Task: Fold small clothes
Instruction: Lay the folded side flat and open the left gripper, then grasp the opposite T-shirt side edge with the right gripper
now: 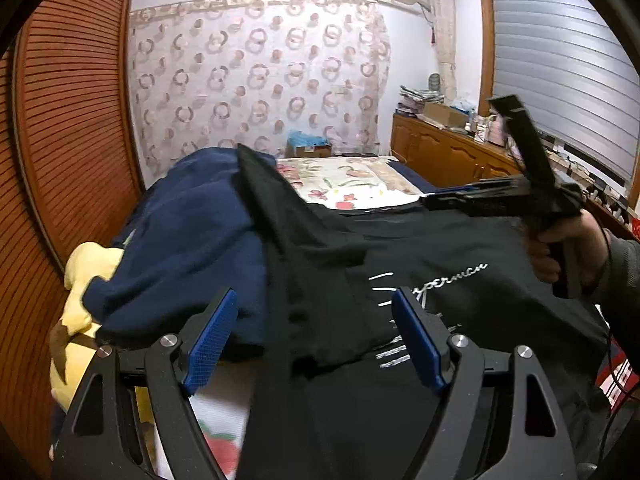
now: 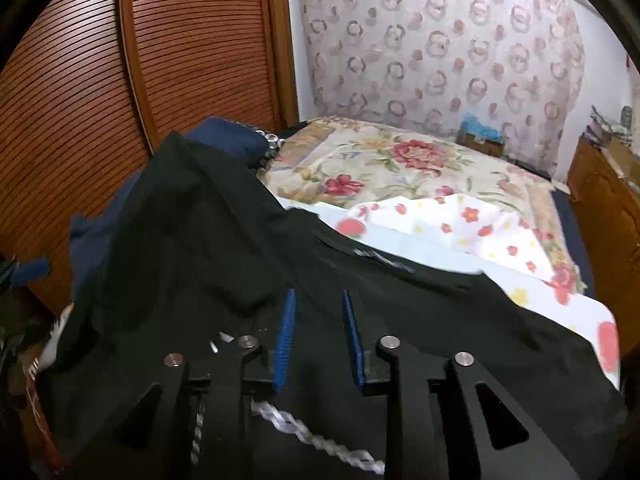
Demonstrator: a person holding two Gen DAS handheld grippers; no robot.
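Though blurred, black shirt hides bed; left claw wide, right claw narrow, both empty.

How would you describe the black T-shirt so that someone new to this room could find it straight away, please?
Start at the bed with the flowered bedspread beside the wooden slatted doors. On its near end lies a pile of clothes, and the black T-shirt is spread across the front of it. Unlike the plain navy garment next to it, it carries white handwritten lettering and stripes.
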